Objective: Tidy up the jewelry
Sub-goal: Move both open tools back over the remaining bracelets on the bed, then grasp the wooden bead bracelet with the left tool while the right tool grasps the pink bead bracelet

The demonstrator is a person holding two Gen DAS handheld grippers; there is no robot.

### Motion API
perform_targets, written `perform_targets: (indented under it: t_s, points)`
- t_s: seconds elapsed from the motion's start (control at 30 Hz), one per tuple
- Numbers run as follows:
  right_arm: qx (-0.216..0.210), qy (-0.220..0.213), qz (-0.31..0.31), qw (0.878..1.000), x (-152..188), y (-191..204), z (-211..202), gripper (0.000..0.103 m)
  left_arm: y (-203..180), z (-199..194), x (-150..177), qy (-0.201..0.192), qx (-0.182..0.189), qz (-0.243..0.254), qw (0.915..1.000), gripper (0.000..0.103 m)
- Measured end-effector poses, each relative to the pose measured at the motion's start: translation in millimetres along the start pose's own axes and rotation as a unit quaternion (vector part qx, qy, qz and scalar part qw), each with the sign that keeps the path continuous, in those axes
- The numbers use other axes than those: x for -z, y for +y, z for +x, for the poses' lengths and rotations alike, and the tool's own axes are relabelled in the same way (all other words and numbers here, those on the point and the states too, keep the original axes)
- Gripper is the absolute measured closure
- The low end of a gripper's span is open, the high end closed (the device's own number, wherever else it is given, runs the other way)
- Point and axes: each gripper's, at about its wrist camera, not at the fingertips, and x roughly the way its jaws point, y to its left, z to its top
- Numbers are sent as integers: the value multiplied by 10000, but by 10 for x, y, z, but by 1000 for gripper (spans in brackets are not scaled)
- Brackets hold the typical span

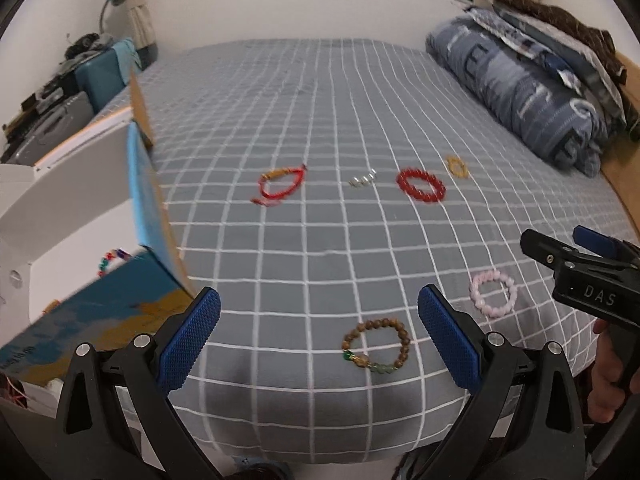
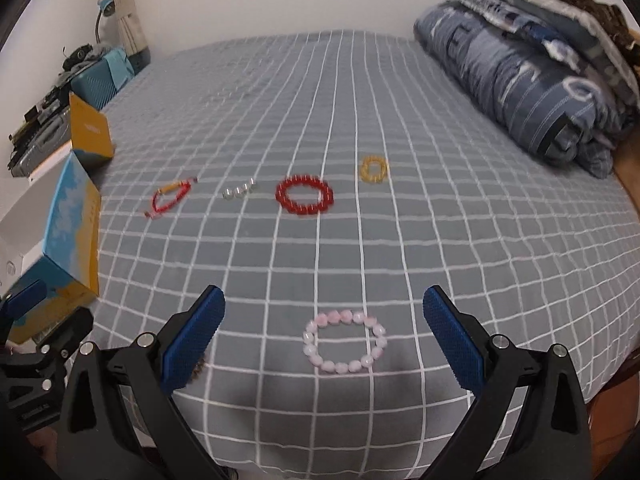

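The left gripper (image 1: 319, 334) hangs with its blue pads spread wide and empty above the near edge of the bed (image 1: 320, 120), a brown wooden bead bracelet (image 1: 376, 347) lying between them. The right gripper (image 2: 323, 334) is likewise spread apart and empty, over a pink bead bracelet (image 2: 345, 341). Farther up the grey checked sheet lie, in a row, a red cord bracelet (image 2: 170, 197), a few clear beads (image 2: 239, 191), a red bead bracelet (image 2: 304, 194) and a small yellow bracelet (image 2: 374, 168). At the left edge stands an open blue-and-yellow box (image 1: 148, 208), with a colourful beaded piece (image 1: 113, 261) inside.
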Motion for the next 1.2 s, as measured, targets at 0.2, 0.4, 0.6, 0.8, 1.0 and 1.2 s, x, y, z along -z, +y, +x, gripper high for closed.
perform_targets:
  t_s: [0.2,0.4,0.6,0.8,1.0,1.2]
  points:
    - [-129,439,22,9989,156,-140,325,8,-190,384,140,297,-6,104,9995,6]
    - [-307,698,118,9970,224,-188,513,8,-315,656,262,567,-41,231,9981,6]
    - [-313,938,119,9950,299,-206,708,8,-330,815,316,766,14,183,9969,6]
    - [-312,1137,153,9929,333,-220,881,8,-307,1001,375,999,-73,118,9949,6]
    - [-303,1337,246,9903,349,-228,1021,9,-305,1043,407,1043,-112,115,9944,6]
    - [-184,1479,223,9886,370,-189,1098,28,-289,1066,418,1181,-63,42,9930,18]
